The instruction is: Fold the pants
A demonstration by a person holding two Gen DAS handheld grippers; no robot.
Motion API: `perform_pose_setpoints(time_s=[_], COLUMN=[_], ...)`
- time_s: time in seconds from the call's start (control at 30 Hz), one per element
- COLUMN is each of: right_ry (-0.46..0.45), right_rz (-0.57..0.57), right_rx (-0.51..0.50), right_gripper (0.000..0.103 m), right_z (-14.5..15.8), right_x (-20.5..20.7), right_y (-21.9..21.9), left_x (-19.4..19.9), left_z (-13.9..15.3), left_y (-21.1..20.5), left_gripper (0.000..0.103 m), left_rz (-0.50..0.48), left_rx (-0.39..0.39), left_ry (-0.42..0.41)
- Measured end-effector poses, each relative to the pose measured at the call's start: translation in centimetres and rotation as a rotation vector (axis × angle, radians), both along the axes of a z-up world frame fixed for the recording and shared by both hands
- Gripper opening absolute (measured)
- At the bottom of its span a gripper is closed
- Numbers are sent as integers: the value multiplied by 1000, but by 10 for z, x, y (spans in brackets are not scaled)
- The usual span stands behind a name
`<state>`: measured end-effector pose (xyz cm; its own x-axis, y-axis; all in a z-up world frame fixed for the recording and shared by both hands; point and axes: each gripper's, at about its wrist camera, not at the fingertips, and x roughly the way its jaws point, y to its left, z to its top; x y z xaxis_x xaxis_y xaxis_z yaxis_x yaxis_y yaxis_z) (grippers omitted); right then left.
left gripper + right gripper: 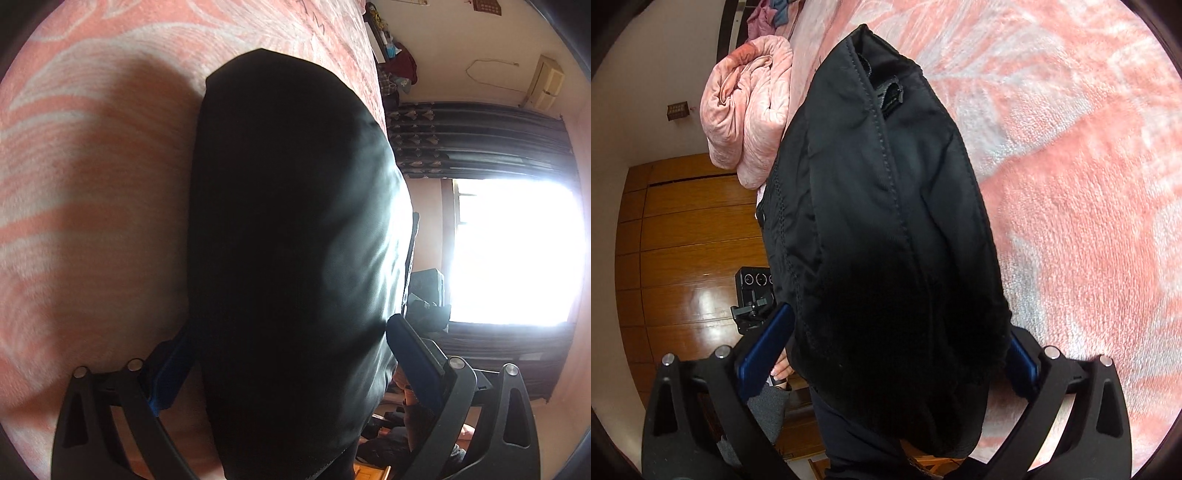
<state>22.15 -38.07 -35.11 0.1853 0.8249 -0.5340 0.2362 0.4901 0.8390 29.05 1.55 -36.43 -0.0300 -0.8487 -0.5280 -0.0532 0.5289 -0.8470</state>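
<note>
The black pants [295, 240] lie on the pink bed [92, 184] and fill the middle of both views. In the left wrist view the left gripper [288, 365] has its blue pads [413, 354] on either side of the pants, with the cloth bulging between them, so the jaws are clenched on the fabric. In the right wrist view the right gripper [897, 354] likewise clamps the pants [886, 240] between its pads [764, 343]; seams and a belt loop show at the far end. Beside the pants, at the bed's [1089, 221] edge, sits a rolled pink blanket [746, 118]. Past the pants shines a bright window [517, 251] with a dark curtain [480, 140]
</note>
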Motion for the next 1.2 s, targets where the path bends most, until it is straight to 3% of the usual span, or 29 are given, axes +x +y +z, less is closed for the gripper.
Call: perform_pose_setpoints(time_s=[0.17,0.2,0.23,0.33,0.47,0.63,0.87,1.0,1.2], right_ry=[-21,-28,-36,-61,-94,-133,-172,-205,-271], right_rz=[17,24,28,41,34,22,13,24,54], right_rx=[-23,-28,-32,-50,-84,-84,-85,-80,-89], right_gripper=[101,101,101,98,67,48,39,38,38], right_z=[1,1,1,4,6,17,34,52,81], right_x=[5,5,4,4,-1,-1,-5,-1,27], right_y=[10,12,12,14,15,19,22,29,54], left_x=[5,5,6,8,8,10,7,-4,11], left_z=[-5,-4,-3,-4,-2,11,29,48,81], left_y=[-9,-10,-11,-12,-14,-23,-27,-16,4], left_gripper=[98,94,83,70,55,37,31,30,30], left_rz=[-3,-1,0,11,31,15,19,13,47], left_rx=[4,9,7,18,22,47,70,83,90], left_ry=[9,-4,-13,-13,-29,-68,-111,-160,-234])
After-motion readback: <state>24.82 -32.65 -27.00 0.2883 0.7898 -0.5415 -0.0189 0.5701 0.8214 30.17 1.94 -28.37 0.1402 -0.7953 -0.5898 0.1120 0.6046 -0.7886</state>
